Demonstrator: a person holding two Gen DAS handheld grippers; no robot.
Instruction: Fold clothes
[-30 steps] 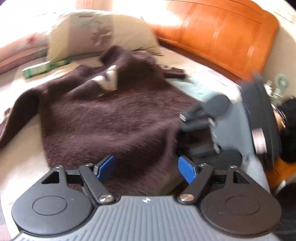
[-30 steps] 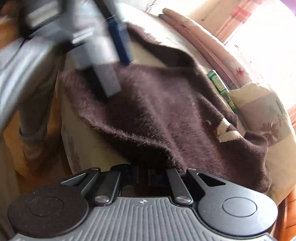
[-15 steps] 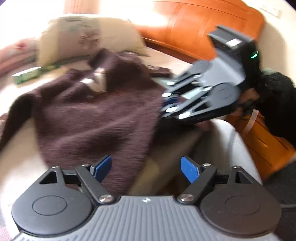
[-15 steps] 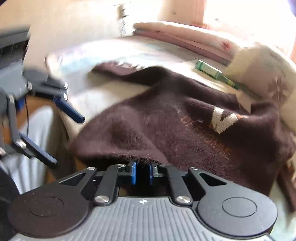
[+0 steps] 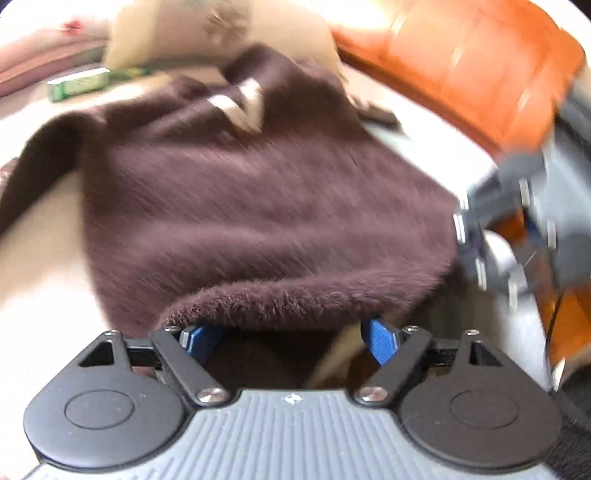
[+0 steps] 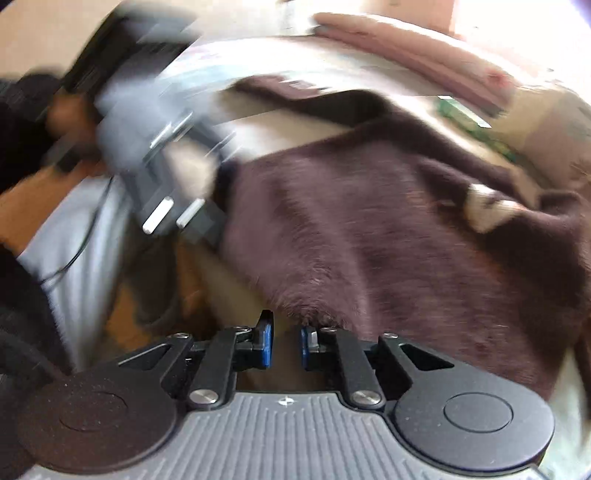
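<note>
Brown sweater spread on bed, hem at 6 o'clock, cream patch at 12. Left gripper jaws wide apart at the hem. Right gripper jaws slightly apart, empty, beside the hem edge. Both views blurred.

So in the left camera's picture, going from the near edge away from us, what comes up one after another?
Left tongs → brown sweater → its pale V mark → cream pillow.
</note>
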